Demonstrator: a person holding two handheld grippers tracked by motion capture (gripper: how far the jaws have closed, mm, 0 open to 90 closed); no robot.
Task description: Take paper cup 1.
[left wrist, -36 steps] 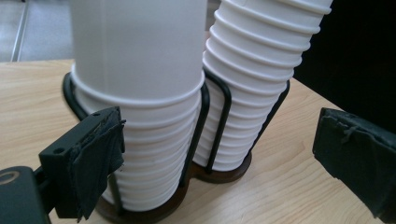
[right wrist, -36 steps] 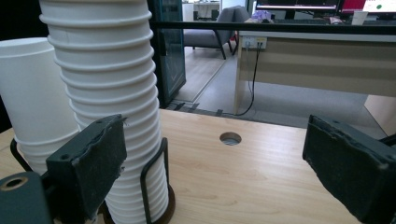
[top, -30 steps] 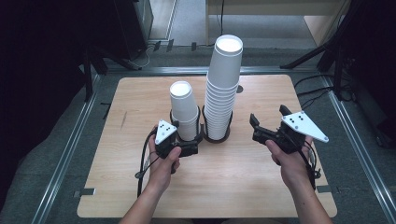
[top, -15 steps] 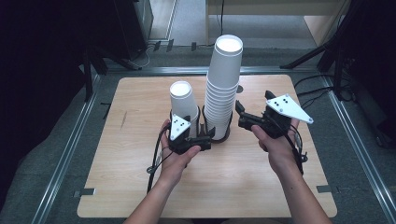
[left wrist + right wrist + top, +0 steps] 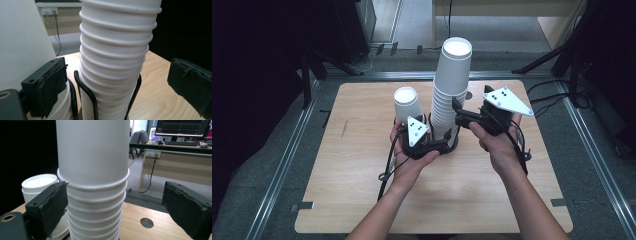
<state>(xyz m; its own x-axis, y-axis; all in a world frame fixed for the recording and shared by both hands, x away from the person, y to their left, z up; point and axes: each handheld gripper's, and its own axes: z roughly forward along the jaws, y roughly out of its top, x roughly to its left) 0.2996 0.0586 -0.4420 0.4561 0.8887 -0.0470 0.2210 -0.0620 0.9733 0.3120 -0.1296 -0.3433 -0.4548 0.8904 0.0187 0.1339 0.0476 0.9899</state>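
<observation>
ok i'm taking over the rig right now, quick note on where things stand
Left gripper: open, jaws either side of the tall cup stack low down, at the wire holder; pads not touching.
Right gripper: open, jaws around the same stack higher up, not gripping.
Short cup stack stands beside it on the table.
Done: both grippers lined up.
Left: probably steady the stack low, close on the upper cups and lift them off.

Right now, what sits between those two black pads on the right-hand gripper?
The tall stack of white paper cups stands between the right gripper's open jaws, seen in the right gripper view.
</observation>
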